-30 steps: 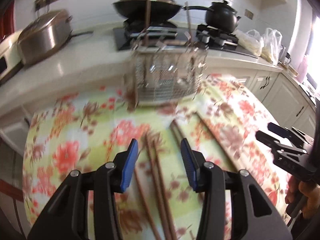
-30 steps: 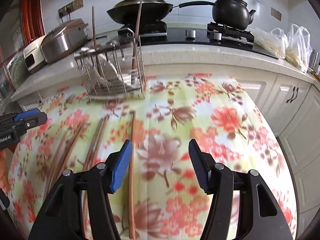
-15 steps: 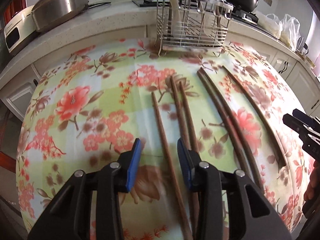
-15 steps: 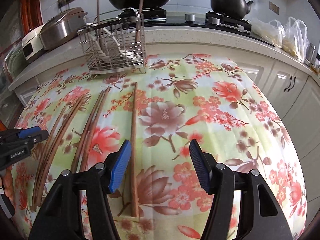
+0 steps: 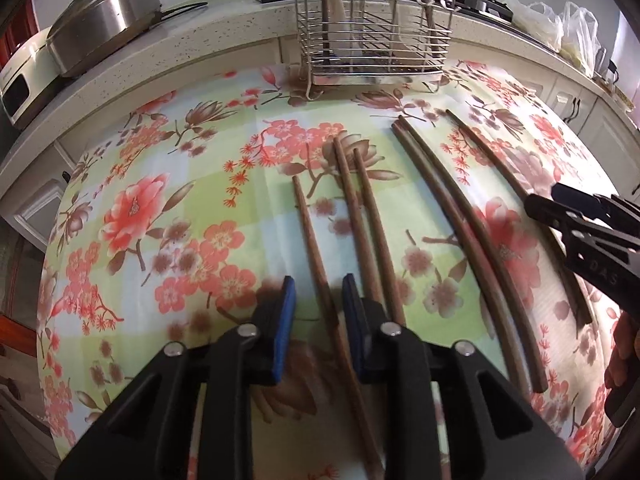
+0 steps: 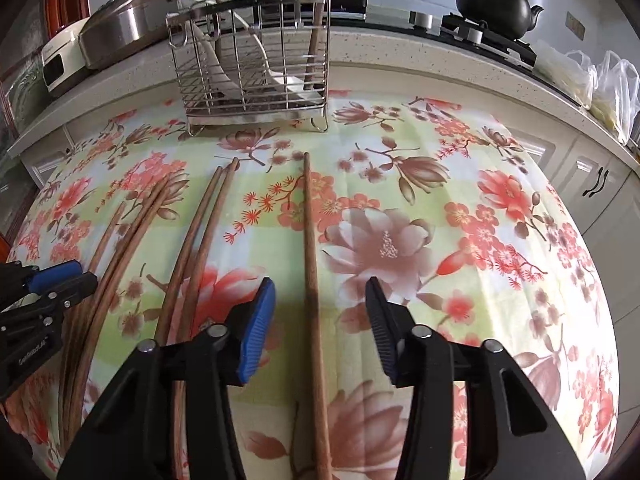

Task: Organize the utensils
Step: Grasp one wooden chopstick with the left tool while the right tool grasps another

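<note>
Several long brown wooden chopsticks lie in rows on the flowered tablecloth (image 5: 168, 184). My left gripper (image 5: 318, 304) is open and low, its jaws either side of the leftmost chopstick (image 5: 316, 264). My right gripper (image 6: 320, 312) is open, its jaws either side of the rightmost chopstick (image 6: 309, 232). A wire utensil basket (image 6: 256, 80) stands at the table's far edge with a few utensils upright in it; it also shows in the left wrist view (image 5: 376, 36). The right gripper shows at the left view's right edge (image 5: 588, 236).
Behind the table runs a stone counter (image 6: 420, 52) with a steel rice cooker (image 6: 128, 24), a black kettle (image 6: 496, 0) on a gas hob, a wok and plastic bags (image 6: 608, 84). White cabinets (image 6: 600, 184) stand to the right.
Both grippers have dropped closer to the table and moved forward over the chopsticks. The left jaws have narrowed around the leftmost chopstick. The right gripper now straddles the rightmost chopstick.
</note>
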`<state>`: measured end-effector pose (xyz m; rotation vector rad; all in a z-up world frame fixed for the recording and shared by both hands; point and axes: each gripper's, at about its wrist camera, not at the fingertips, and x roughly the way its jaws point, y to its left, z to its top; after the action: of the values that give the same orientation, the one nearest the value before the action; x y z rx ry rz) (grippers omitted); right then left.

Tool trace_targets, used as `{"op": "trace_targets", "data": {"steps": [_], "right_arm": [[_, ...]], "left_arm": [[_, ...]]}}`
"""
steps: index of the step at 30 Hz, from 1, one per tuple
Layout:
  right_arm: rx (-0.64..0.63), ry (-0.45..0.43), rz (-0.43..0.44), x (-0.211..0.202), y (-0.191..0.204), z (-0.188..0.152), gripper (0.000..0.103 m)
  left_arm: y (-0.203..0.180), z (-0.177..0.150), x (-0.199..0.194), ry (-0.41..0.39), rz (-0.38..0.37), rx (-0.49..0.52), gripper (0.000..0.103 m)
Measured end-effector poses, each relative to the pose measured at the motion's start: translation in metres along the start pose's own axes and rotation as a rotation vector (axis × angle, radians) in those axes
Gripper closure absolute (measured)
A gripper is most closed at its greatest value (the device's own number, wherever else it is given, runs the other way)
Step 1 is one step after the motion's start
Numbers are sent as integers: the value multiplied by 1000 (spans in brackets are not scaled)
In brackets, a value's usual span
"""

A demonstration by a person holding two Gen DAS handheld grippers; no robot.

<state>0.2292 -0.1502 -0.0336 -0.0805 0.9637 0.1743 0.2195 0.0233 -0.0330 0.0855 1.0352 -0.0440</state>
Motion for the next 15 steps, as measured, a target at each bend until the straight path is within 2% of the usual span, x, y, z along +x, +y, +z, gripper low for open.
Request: {"op": "trace_targets", "data": {"steps": [3,5,8,15], "right_arm": [[-1,24,-6,9,3,1,76],[-1,20,-7,10,5,2,87],[1,17,0,11,7,3,95],[47,-3,3,8,2,-1,96]], "left_arm": [[-5,0,0,5,-3,15,94],[-3,2,0,8,-16,13,95],[-2,5,2,11,-23,27,95],[6,16,7,12,-40,27,96]]}}
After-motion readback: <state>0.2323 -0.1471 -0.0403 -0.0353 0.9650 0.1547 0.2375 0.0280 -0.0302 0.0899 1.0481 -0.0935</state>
